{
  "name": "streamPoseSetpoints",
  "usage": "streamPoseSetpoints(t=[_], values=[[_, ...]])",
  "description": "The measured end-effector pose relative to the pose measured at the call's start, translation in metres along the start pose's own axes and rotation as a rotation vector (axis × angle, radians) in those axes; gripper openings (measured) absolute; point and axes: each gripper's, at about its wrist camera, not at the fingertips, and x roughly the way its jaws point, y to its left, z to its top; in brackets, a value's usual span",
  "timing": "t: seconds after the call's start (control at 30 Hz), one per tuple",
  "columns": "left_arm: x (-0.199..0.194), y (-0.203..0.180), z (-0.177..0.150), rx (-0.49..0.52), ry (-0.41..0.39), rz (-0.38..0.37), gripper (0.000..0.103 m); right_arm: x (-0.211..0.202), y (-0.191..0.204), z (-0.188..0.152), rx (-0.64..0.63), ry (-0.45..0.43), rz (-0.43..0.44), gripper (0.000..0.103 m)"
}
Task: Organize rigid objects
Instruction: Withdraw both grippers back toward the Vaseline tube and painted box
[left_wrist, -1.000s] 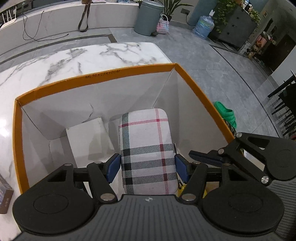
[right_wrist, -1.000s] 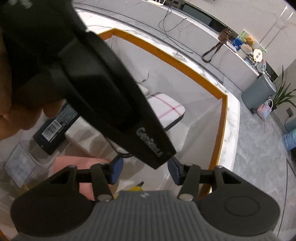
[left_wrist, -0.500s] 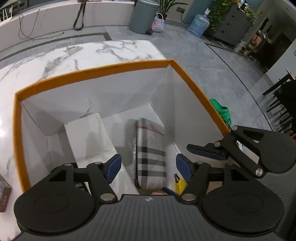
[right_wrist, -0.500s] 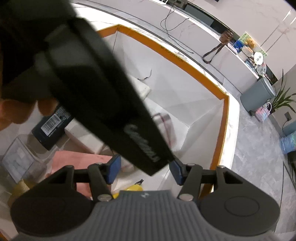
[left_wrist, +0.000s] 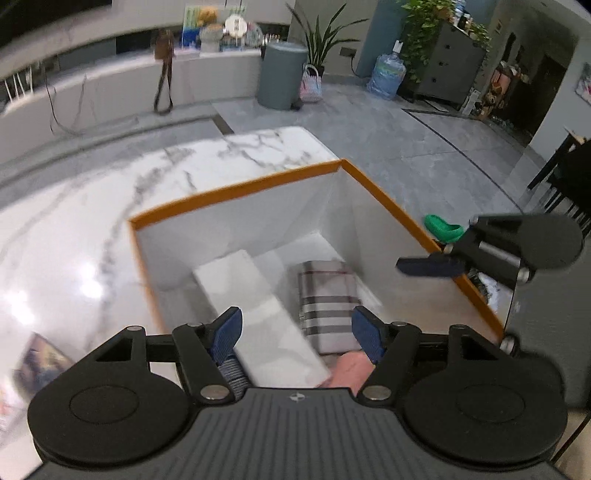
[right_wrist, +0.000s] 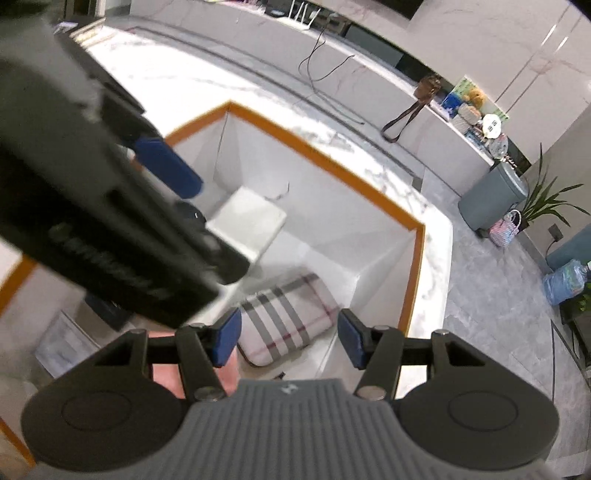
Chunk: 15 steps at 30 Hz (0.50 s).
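Observation:
A plaid case (left_wrist: 327, 302) lies flat on the floor of the orange-rimmed white box (left_wrist: 236, 190), beside a white flat box (left_wrist: 255, 299). My left gripper (left_wrist: 297, 334) is open and empty, raised above the box. My right gripper (right_wrist: 288, 339) is open and empty, hovering over the plaid case (right_wrist: 286, 317). The orange-rimmed box (right_wrist: 325, 166) and the white flat box (right_wrist: 247, 218) show in the right wrist view too. The right gripper's blue fingertip (left_wrist: 428, 266) shows at the right of the left wrist view. The left gripper's body (right_wrist: 92, 206) crosses the right wrist view.
The box stands on a white marble table (left_wrist: 110, 229). A pink item (left_wrist: 351, 369) lies in the box under the left gripper. A clear plastic case (right_wrist: 62, 343) and a dark item (right_wrist: 107, 310) lie at the box's left side. A booklet (left_wrist: 40, 362) lies on the table.
The left gripper opened and let go of the plaid case, which dropped and now lies flat in the box. The left gripper has lifted up and away. The right gripper rose slightly.

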Motion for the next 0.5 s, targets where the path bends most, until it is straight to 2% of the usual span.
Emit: streamPoseSetpoints(t=[0.3,0.5], values=[[-0.062,0.032,-0.024,0.015,-0.059,0.105,0.08,-0.025,0.021,0.031,-0.009,-0.111,0.018,0.057],[-0.099,0.062,-0.048,0.019,-0.068,0.183,0.08,-0.042,0.054,0.051,-0.022,-0.185,0.062,0.057]])
